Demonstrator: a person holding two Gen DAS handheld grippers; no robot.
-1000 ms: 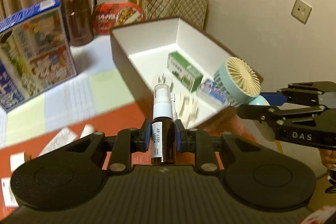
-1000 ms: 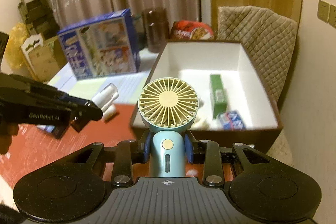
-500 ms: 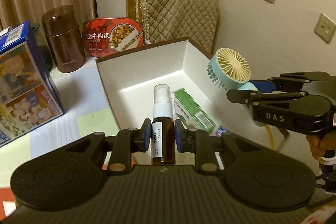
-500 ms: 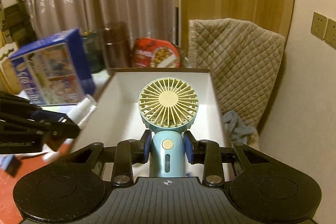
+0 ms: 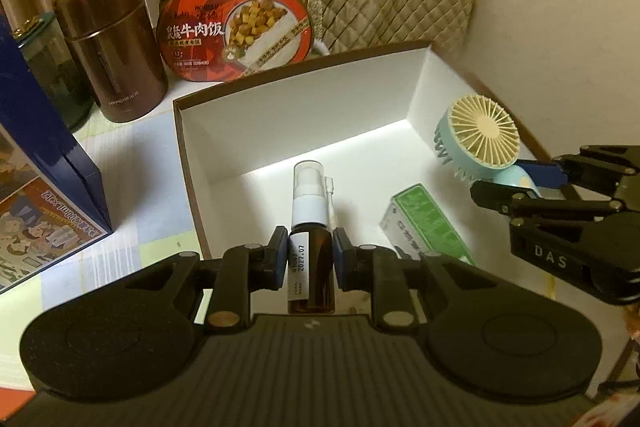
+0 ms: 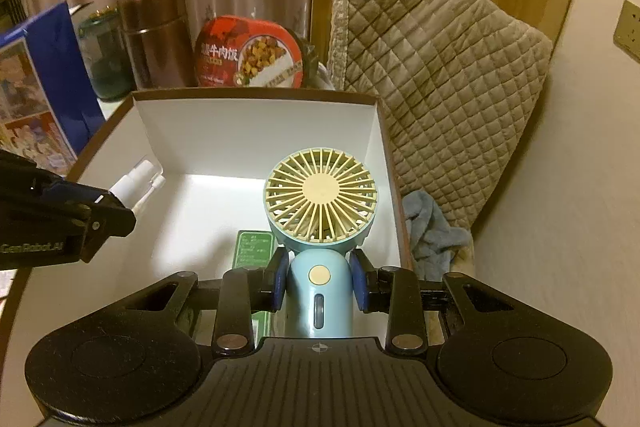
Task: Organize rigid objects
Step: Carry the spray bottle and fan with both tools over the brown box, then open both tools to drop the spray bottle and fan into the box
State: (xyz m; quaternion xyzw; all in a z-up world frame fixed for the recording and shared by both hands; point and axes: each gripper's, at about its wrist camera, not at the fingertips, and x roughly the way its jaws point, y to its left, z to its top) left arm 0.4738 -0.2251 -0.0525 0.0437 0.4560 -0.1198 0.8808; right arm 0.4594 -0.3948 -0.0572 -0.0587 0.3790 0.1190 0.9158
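My left gripper (image 5: 310, 257) is shut on a brown spray bottle (image 5: 310, 227) with a white pump top, held over the open white box (image 5: 280, 115). My right gripper (image 6: 319, 279) is shut on the handle of a small blue hand fan (image 6: 320, 203) with a cream grille, held over the right side of the same box (image 6: 256, 123). The fan (image 5: 478, 135) and right gripper (image 5: 520, 195) show at the right of the left wrist view. The bottle's tip (image 6: 134, 183) and left gripper (image 6: 104, 211) show at the left of the right wrist view. A green carton (image 5: 424, 227) lies in the box.
Behind the box stand a brown canister (image 5: 108, 43), a red instant-meal tub (image 5: 236, 31) and a quilted cover (image 6: 432, 79). A blue picture box (image 5: 44, 163) stands to the left. A blue cloth (image 6: 432, 231) lies right of the box, by the wall.
Both grippers have moved forward over the box with their loads. The view now looks down into the box interior; the red table edge has dropped out of sight.
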